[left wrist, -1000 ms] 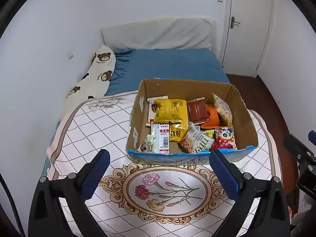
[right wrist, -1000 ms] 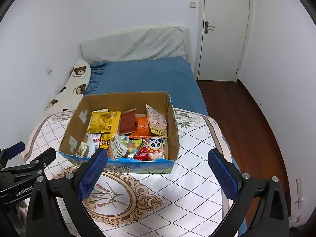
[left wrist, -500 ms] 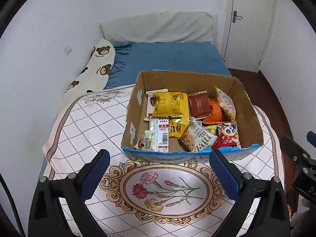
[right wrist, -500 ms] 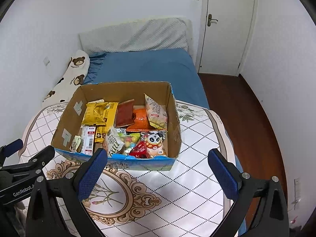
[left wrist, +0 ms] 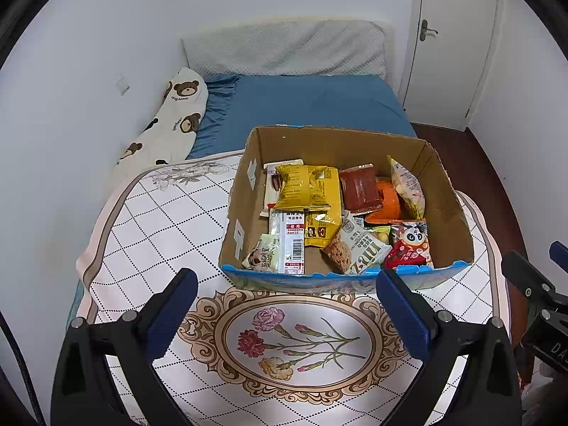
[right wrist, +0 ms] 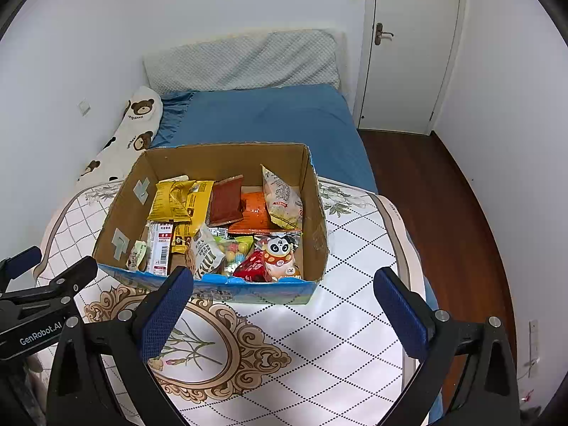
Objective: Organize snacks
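While both grippers hung above the near part of the patterned cloth (left wrist: 170, 220), neither touched anything. The left gripper (left wrist: 285, 314) pointed forward and slightly down at the cardboard box (left wrist: 245, 209), its jaws spread wide and holding nothing, with the floral medallion (left wrist: 296, 340) showing between them. The right gripper (right wrist: 282, 314) took the same forward-tilted pose further right, jaws likewise spread and empty; its left finger crossed in front of the box's near blue rim, though contact could not be judged.

The box sat on the cloth-covered counter, towards the far side, with the snacks piled inside it: a yellow packet (left wrist: 301, 188) at far left, a brown-red packet (left wrist: 360, 188) and an orange packet (left wrist: 388, 206) beside it, a pale bag (left wrist: 408, 186) leaning on the right wall, a white barcode pack (left wrist: 291, 241) at near left, a "mix" cookie bag (left wrist: 358, 248) near the middle, and a panda packet (left wrist: 410, 245) at near right.

Open cloth lay left of the box and between the box and the grippers. In the right wrist view, more bare cloth ran right of the box to the counter's rounded edge, beyond which was wooden floor (right wrist: 436, 191). Behind the box lay the blue bed (right wrist: 269, 113), with a bear-print pillow (left wrist: 170, 120) along the left wall and a white door (right wrist: 408, 46) at far right.
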Demonstrator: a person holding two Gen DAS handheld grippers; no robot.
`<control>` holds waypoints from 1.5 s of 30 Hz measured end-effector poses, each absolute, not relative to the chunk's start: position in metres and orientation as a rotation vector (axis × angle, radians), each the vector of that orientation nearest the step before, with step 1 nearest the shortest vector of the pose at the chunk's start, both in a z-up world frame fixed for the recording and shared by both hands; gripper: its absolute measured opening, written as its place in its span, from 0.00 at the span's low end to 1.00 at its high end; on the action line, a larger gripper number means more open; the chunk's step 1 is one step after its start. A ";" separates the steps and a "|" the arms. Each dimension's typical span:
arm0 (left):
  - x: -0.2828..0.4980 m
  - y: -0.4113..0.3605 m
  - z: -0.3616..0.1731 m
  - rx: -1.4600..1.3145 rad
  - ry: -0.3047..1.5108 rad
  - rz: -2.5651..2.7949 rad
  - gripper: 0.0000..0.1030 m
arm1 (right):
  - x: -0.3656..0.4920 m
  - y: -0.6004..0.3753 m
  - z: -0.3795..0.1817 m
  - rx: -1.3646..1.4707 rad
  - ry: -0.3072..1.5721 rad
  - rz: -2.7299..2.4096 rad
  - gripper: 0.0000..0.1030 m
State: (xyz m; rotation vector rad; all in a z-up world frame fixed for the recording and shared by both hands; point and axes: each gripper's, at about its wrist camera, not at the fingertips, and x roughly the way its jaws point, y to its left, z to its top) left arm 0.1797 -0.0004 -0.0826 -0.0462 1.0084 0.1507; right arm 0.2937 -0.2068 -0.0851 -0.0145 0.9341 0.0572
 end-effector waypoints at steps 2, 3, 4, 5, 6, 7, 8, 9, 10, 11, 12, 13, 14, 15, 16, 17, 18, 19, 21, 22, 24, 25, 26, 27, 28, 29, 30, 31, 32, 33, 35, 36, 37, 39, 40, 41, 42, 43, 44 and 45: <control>0.180 0.000 -0.083 -0.049 1.007 0.149 1.00 | 0.293 -0.207 -0.083 -0.013 0.934 0.057 1.00; 0.180 0.000 -0.082 -0.048 1.007 0.150 1.00 | 0.293 -0.207 -0.083 -0.010 0.935 0.061 1.00; 0.180 0.000 -0.082 -0.050 1.007 0.149 1.00 | 0.293 -0.207 -0.084 -0.004 0.940 0.069 1.00; 0.180 -0.001 -0.082 -0.053 1.008 0.147 1.00 | 0.293 -0.207 -0.083 0.000 0.943 0.071 1.00; 0.180 -0.001 -0.082 -0.054 1.009 0.146 1.00 | 0.293 -0.207 -0.083 0.001 0.944 0.069 1.00; 0.179 -0.001 -0.081 -0.054 1.008 0.145 1.00 | 0.293 -0.207 -0.083 -0.002 0.942 0.066 1.00; 0.179 -0.002 -0.080 -0.054 1.007 0.145 1.00 | 0.293 -0.207 -0.083 -0.003 0.940 0.066 1.00; 0.179 -0.002 -0.079 -0.054 1.007 0.144 1.00 | 0.293 -0.207 -0.083 -0.001 0.942 0.066 1.00; 0.179 -0.002 -0.079 -0.054 1.006 0.143 1.00 | 0.293 -0.207 -0.083 0.001 0.943 0.066 1.00; 0.179 -0.002 -0.079 -0.054 1.007 0.143 1.00 | 0.293 -0.207 -0.083 0.000 0.942 0.064 1.00; 0.179 -0.003 -0.079 -0.054 1.007 0.142 1.00 | 0.293 -0.207 -0.083 0.001 0.941 0.065 1.00; 0.179 -0.003 -0.078 -0.053 1.008 0.141 1.00 | 0.293 -0.207 -0.084 0.002 0.941 0.065 1.00; 0.179 -0.003 -0.078 -0.052 1.009 0.141 1.00 | 0.293 -0.208 -0.084 0.004 0.941 0.062 1.00; 0.179 -0.003 -0.078 -0.052 1.010 0.140 1.00 | 0.293 -0.209 -0.084 0.005 0.940 0.060 1.00; 0.179 -0.003 -0.078 -0.051 1.011 0.139 1.00 | 0.292 -0.209 -0.084 0.006 0.940 0.058 1.00; 0.179 -0.004 -0.078 -0.050 1.012 0.138 1.00 | 0.292 -0.210 -0.084 0.008 0.939 0.057 1.00; 0.178 -0.004 -0.078 -0.050 1.012 0.136 1.00 | 0.291 -0.211 -0.084 0.011 0.939 0.054 1.00; 0.178 -0.005 -0.078 -0.049 1.011 0.135 1.00 | 0.291 -0.211 -0.084 0.013 0.939 0.052 1.00; 0.177 -0.006 -0.077 -0.045 1.008 0.134 1.00 | 0.291 -0.212 -0.084 0.017 0.940 0.051 1.00; 0.178 -0.006 -0.078 -0.045 1.008 0.132 1.00 | 0.290 -0.213 -0.084 0.018 0.939 0.051 1.00; 0.178 -0.007 -0.077 -0.043 1.008 0.131 1.00 | 0.290 -0.213 -0.084 0.019 0.940 0.049 1.00; 0.178 -0.007 -0.077 -0.044 1.007 0.130 1.00 | 0.289 -0.214 -0.083 0.021 0.941 0.049 1.00; 0.177 -0.007 -0.077 -0.043 1.006 0.131 1.00 | 0.289 -0.214 -0.083 0.023 0.942 0.048 1.00; 0.178 -0.008 -0.076 -0.042 1.007 0.129 1.00 | 0.288 -0.214 -0.083 0.022 0.941 0.046 1.00; 0.178 -0.007 -0.076 -0.044 1.008 0.130 1.00 | 0.288 -0.215 -0.083 0.023 0.941 0.045 1.00; 0.177 -0.007 -0.076 -0.045 1.008 0.130 1.00 | 0.287 -0.215 -0.083 0.025 0.941 0.047 1.00; 0.177 -0.008 -0.075 -0.045 1.007 0.129 1.00 | 0.287 -0.216 -0.082 0.026 0.941 0.047 1.00; 0.177 -0.008 -0.076 -0.041 1.007 0.129 1.00 | 0.287 -0.215 -0.082 0.025 0.941 0.046 1.00; 0.177 -0.008 -0.075 -0.041 1.007 0.129 1.00 | 0.287 -0.215 -0.081 0.027 0.940 0.045 1.00; 0.177 -0.008 -0.075 -0.042 1.007 0.128 1.00 | 0.286 -0.215 -0.081 0.028 0.939 0.046 1.00; 0.176 -0.008 -0.074 -0.038 1.006 0.127 1.00 | 0.286 -0.215 -0.081 0.027 0.939 0.046 1.00; 0.177 -0.008 -0.074 -0.041 1.007 0.128 1.00 | 0.286 -0.216 -0.081 0.028 0.938 0.045 1.00; 0.177 -0.008 -0.074 -0.042 1.006 0.128 1.00 | 0.286 -0.215 -0.081 0.028 0.938 0.045 1.00; 0.176 -0.008 -0.073 -0.041 1.006 0.127 1.00 | 0.286 -0.216 -0.081 0.029 0.937 0.045 1.00; 0.176 -0.008 -0.073 -0.041 1.007 0.127 1.00 | 0.286 -0.216 -0.080 0.029 0.936 0.046 1.00; 0.176 -0.008 -0.073 -0.042 1.007 0.127 1.00 | 0.286 -0.216 -0.080 0.029 0.937 0.044 1.00; 0.175 -0.008 -0.072 -0.042 1.006 0.126 1.00 | 0.285 -0.215 -0.080 0.029 0.937 0.045 1.00; 0.175 -0.008 -0.072 -0.042 1.005 0.127 1.00 | 0.285 -0.215 -0.080 0.030 0.937 0.046 1.00; 0.175 -0.008 -0.072 -0.041 1.005 0.127 1.00 | 0.285 -0.215 -0.080 0.030 0.937 0.046 1.00; 0.175 -0.008 -0.073 -0.041 1.006 0.126 1.00 | 0.285 -0.215 -0.080 0.030 0.936 0.045 1.00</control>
